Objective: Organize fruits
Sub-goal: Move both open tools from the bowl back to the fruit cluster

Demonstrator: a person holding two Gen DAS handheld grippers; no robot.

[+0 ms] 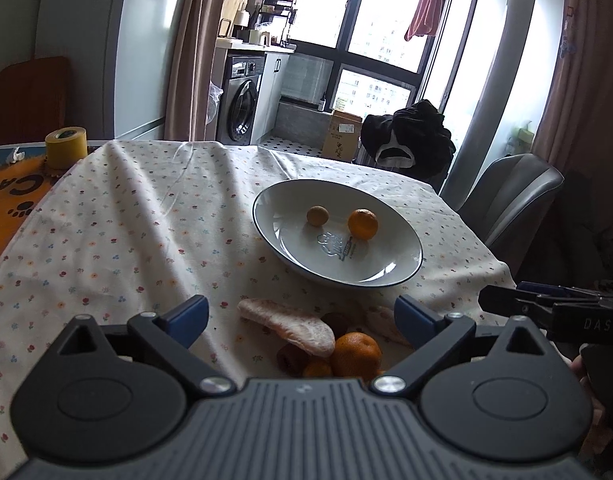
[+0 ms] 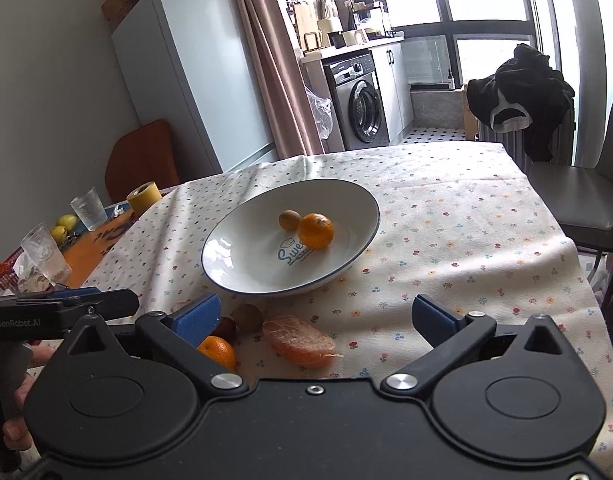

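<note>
Both tongs wide open, empty.

Both grippers held low at the near side of the white plate, jaws spread wide, nothing gripped.

Left gripper pointed toward the plate from its near side, blue-padded fingers well apart and level, nothing between the pads. Right gripper sat likewise short of the plate's near rim, its blue fingers equally far apart and bare. The two stood side by side: the right gripper's body showed at the right edge of the left view, the left gripper's body at the left edge of the right view. Bare fingers wrapped the left gripper's handle, below and left of the plate.
</note>
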